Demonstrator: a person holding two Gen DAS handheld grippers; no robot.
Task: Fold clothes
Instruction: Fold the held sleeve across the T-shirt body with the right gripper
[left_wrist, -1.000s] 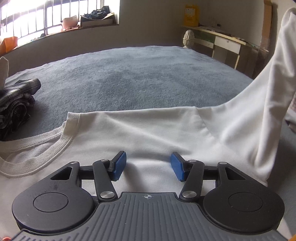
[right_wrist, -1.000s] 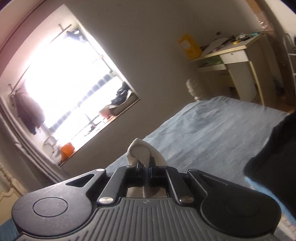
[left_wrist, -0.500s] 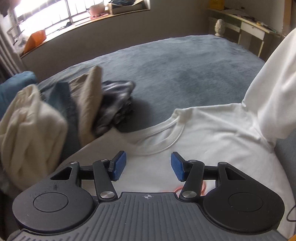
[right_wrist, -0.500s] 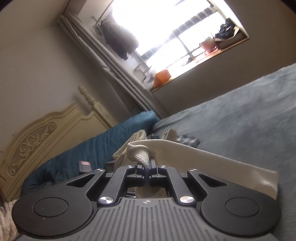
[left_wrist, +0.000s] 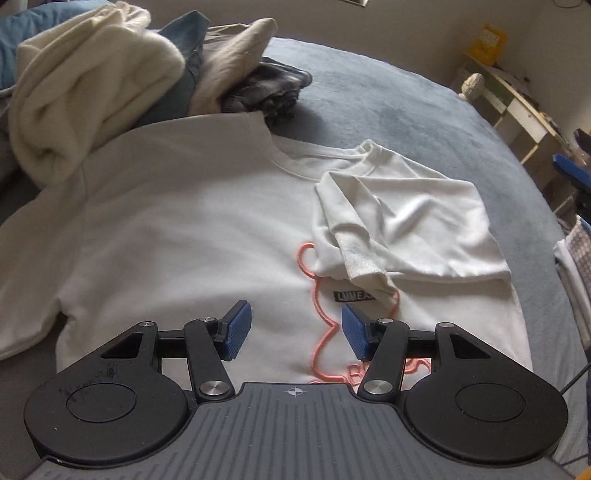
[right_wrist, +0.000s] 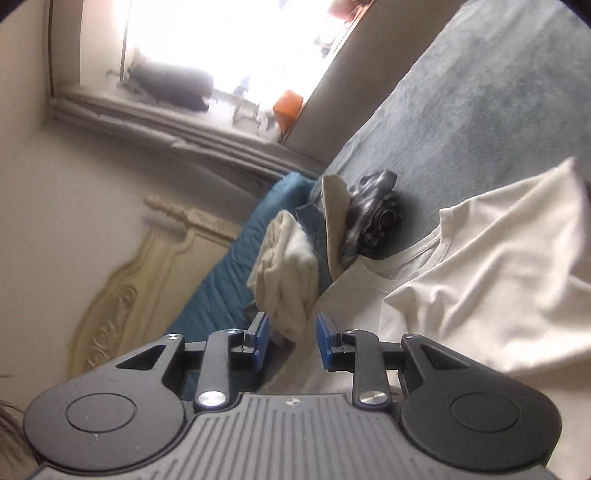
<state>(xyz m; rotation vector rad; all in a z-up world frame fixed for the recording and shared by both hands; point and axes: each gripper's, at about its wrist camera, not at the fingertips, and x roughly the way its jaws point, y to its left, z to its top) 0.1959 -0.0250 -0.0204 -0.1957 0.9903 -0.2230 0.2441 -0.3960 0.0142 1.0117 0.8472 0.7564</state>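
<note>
A white T-shirt (left_wrist: 177, 221) with a pink line print lies flat on the grey-blue bed (left_wrist: 388, 118). Its right sleeve (left_wrist: 399, 225) is folded inward over the chest and lies loose. My left gripper (left_wrist: 291, 332) hovers over the shirt's lower middle, open, with nothing between its blue pads. My right gripper (right_wrist: 290, 341) is rolled on its side beside the same shirt (right_wrist: 498, 269); its jaws are opening and nothing is between them.
A pile of clothes (left_wrist: 92, 81) in cream, denim, beige and dark plaid sits at the shirt's top left, touching its shoulder. A blue pillow (right_wrist: 236, 266) and cream headboard (right_wrist: 122, 295) lie behind. A desk (left_wrist: 517, 110) stands past the bed's far right edge.
The right gripper carried the sleeve across over the chest, then let it go as its jaws parted. The left gripper swung over the shirt's middle, still open.
</note>
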